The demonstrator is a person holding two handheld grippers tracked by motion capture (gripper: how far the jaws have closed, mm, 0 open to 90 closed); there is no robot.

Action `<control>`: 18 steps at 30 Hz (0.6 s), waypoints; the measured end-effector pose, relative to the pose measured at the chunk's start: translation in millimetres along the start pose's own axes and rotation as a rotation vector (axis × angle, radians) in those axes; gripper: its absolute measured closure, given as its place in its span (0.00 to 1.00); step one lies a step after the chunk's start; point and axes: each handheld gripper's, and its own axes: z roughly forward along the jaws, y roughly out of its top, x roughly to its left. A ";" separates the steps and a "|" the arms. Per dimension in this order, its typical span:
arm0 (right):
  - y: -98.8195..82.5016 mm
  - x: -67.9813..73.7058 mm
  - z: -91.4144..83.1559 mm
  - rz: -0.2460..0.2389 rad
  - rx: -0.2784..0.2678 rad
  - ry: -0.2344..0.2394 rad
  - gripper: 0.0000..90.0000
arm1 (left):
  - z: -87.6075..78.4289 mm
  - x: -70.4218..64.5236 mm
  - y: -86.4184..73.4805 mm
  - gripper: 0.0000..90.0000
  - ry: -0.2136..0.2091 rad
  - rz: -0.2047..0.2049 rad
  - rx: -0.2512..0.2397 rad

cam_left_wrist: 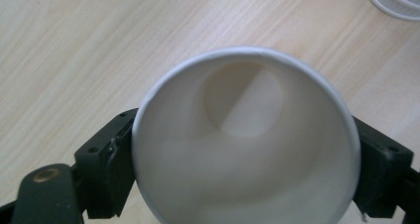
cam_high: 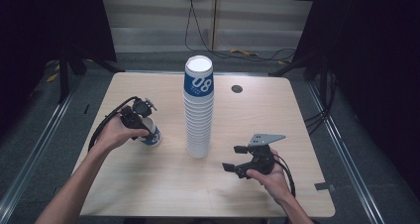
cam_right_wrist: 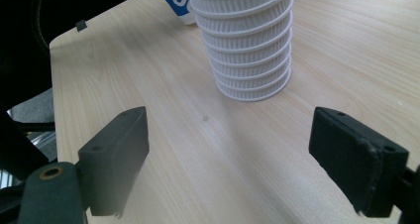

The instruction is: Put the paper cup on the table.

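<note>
Jaws first: in the high view the left gripper point(cam_high: 140, 116) is closing its two black jaws on a single paper cup point(cam_high: 151, 133), one jaw on each side of the cup near its rim, while the right gripper point(cam_high: 242, 159) is holding its jaws wide apart with nothing between them. The left hand point(cam_high: 116, 133) is wrapping around its gripper's body, forearm coming in from the bottom left, and the cup is sitting at the table's left side, well apart from the tall stack of cups point(cam_high: 198, 107) standing upside down at the middle of the table point(cam_high: 148, 184). The right hand point(cam_high: 270, 177) is resting low near the table's right front, its gripper pointing left toward the stack's foot. Light wood is covering the tabletop, grey floor is running around it, and dark curtains are hanging at both sides. Over to the left gripper view: we are looking straight down into the cup's point(cam_left_wrist: 245, 144) white mouth, a jaw pressing against each flank, with the wood grain behind and the stack's rim point(cam_left_wrist: 393, 1) peeking in at the top right corner. Now the right gripper view: both jaws are standing far apart over bare wood, the ribbed rims of the stack point(cam_right_wrist: 247, 45) are rising just ahead, and the blue print of the single cup point(cam_right_wrist: 178, 1) is showing behind it.
</note>
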 end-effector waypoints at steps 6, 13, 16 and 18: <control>-0.1 -0.4 0.3 0.004 0.002 0.001 0.18 | 6.5 -0.4 -0.7 0.15 0.023 -0.016 -0.035; 1.1 1.3 1.9 -0.001 0.006 0.005 0.18 | 15.5 3.5 -2.4 0.15 -0.009 -0.054 -0.077; 1.1 1.6 1.2 -0.001 0.005 0.005 0.18 | 16.8 4.1 -4.8 0.15 -0.022 -0.062 -0.080; 1.3 1.4 0.7 0.001 0.003 0.004 0.18 | 18.2 5.4 -6.7 0.15 -0.035 -0.053 -0.095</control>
